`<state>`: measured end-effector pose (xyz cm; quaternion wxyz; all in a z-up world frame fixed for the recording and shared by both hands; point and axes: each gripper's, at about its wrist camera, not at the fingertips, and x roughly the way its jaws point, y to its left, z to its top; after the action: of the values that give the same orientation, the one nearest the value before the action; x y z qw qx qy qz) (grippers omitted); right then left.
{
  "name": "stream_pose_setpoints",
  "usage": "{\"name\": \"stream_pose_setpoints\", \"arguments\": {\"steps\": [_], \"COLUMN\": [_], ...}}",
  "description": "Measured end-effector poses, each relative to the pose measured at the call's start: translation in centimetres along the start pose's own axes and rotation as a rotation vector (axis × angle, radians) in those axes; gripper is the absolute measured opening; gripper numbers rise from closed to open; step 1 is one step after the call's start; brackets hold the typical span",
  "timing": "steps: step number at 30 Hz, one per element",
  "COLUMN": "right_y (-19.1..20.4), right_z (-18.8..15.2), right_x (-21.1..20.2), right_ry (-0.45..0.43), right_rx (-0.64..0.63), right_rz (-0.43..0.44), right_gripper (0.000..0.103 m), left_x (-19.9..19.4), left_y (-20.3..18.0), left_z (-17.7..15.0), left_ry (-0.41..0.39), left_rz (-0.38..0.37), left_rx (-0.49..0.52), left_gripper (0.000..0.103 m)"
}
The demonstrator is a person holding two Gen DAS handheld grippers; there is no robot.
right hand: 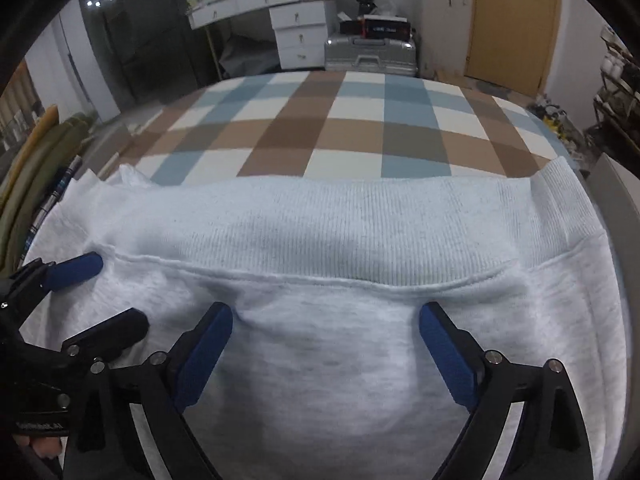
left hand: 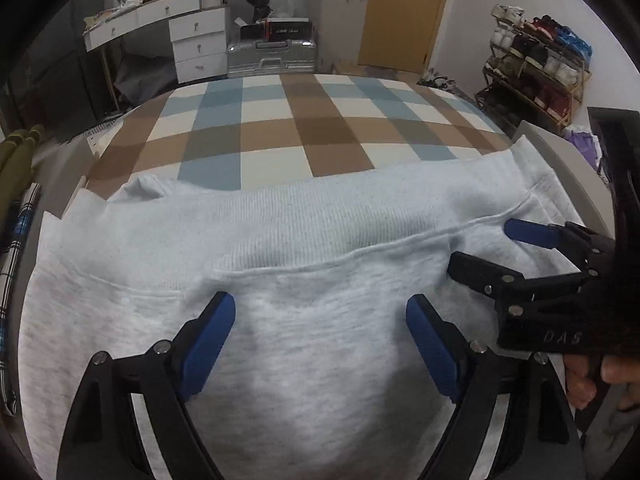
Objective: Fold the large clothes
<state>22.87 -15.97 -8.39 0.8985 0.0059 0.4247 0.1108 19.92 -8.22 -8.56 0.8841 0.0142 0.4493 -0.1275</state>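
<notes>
My jaws stand wide, nothing gripped. Left wrist view: my left gripper [left hand: 320,308] is tilted down over the pale grey sweatshirt [left hand: 304,360], blue pads just short of its ribbed hem [left hand: 320,224]; contact w/ the cloth I can't tell. The sweatshirt lies spread across the near edge of the checked bed [left hand: 304,128], hem toward the far side. My right gripper [left hand: 480,248] comes in from the right, also spread, tips by the hem seam near the bed's right edge; fingers of my hand [left hand: 588,380] show under it. Beyond the bed: white desk w/ drawers [left hand: 192,36], silver suitcase [left hand: 272,56], shoe rack [left hand: 536,60].

Right wrist view: right gripper [right hand: 326,316] spread over the same sweatshirt body [right hand: 328,368], below the seam. Left gripper [right hand: 116,292] sits at the left, apart too. Folded olive cloth [right hand: 36,168] lies off the bed's left edge.
</notes>
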Motion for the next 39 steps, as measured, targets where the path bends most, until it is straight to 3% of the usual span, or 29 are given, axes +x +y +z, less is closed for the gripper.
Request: {"name": "stream_pose_setpoints", "arguments": {"steps": [2, 5, 7, 8, 10, 13, 20, 21, 23, 28, 30, 31, 32, 34, 38, 39], "right_y": [-1.4, -5.1, -7.0, -8.4, -10.4, -9.5, -0.5, 0.4, 1.0, 1.1, 2.1, 3.0, 3.7, 4.1, -0.1, -1.2], "right_z": [-0.6, -1.8, -2.5, -2.8, -3.3, -3.8, -5.9, -6.4, -7.7, -8.1, -8.2, -8.4, -8.8, -9.9, -10.5, -10.6], "right_x": [-0.3, -1.4, -2.3, -2.6, -3.0, -4.3, -7.3, -7.0, -5.8, -7.9, -8.7, -8.8, -8.5, -7.5, -8.0, -8.2], "right_ry": [-0.005, -0.008, -0.015, -0.016, 0.008, -0.008, -0.056, -0.055, -0.037, -0.072, -0.087, -0.080, -0.065, -0.051, -0.062, -0.068], "right_rx": [-0.042, -0.004, 0.010, 0.050, 0.138, 0.132, -0.070, -0.118, -0.176, -0.136, -0.158, -0.186, -0.218, -0.268, -0.154, -0.130], "right_rz": [-0.073, -0.060, -0.218, -0.225, -0.190, -0.189, 0.008, 0.021, -0.041, -0.049, 0.031, 0.086, 0.097, 0.037, 0.097, 0.078], "right_gripper": [0.095, 0.095, 0.100, 0.101, 0.099, 0.098, 0.100, 0.100, 0.100, 0.099, 0.100, 0.100, 0.100, 0.100, 0.100, 0.100], "left_x": [-0.8, -2.2, -3.2, -3.6, -4.3, -4.9, -5.3, -5.9, -7.2, -10.4, -9.6, -8.3, -7.4, -7.0, -7.4, -7.5], "left_y": [0.2, 0.3, 0.5, 0.9, 1.7, 2.1, 2.2, 2.4, 2.4, -0.4, -2.0, -2.8, -3.2, -3.4, -2.5, -2.3], "left_z": [-0.8, -2.2, -3.3, -4.0, -5.1, -6.0, -7.2, -7.3, -7.7, -8.8, -8.8, -9.0, -9.3, -9.8, -9.9, -10.0], "left_ry": [-0.013, -0.043, -0.045, -0.048, -0.055, -0.060, -0.063, -0.068, -0.073, -0.163, -0.129, -0.071, -0.057, -0.089, -0.084, -0.084], "left_rz": [-0.013, -0.006, 0.057, 0.057, 0.044, 0.069, 0.089, 0.084, 0.076, -0.010, -0.079, -0.092, -0.058, -0.055, -0.067, -0.061], "left_rx": [0.041, 0.069, 0.069, 0.053, 0.009, -0.028, -0.154, -0.175, -0.214, -0.117, -0.044, 0.001, 0.039, 0.087, 0.065, 0.060], "left_gripper": [0.084, 0.084, 0.084, 0.084, 0.084, 0.085, 0.087, 0.087, 0.087, 0.087, 0.087, 0.087, 0.090, 0.092, 0.092, 0.092]}}
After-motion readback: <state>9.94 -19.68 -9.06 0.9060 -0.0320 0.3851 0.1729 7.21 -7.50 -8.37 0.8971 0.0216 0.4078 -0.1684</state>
